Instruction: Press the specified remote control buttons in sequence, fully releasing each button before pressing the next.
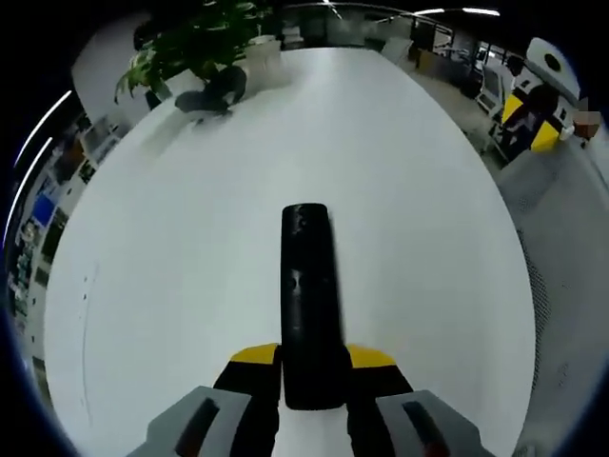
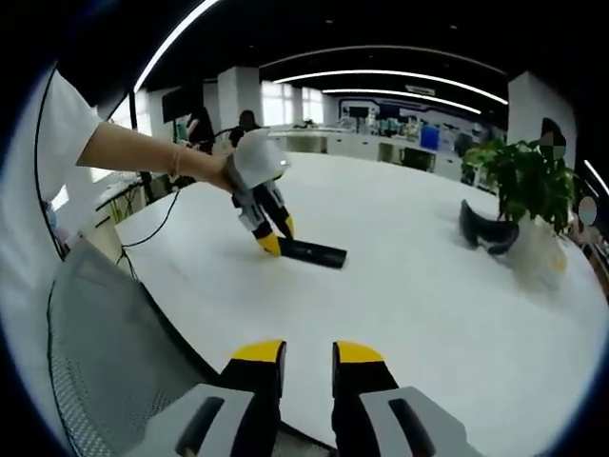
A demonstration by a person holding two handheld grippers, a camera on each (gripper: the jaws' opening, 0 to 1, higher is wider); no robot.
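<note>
Two claws, left [image 1: 312, 367] gripping remote [image 1: 309, 286]

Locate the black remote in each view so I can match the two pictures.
Left gripper view: the remote lies lengthwise at lower centre, its near end between the left claw tips.
Right gripper view: the remote lies on the white table, left of centre, held at one end by the left claw.
Shared landmark: the potted plant.
</note>
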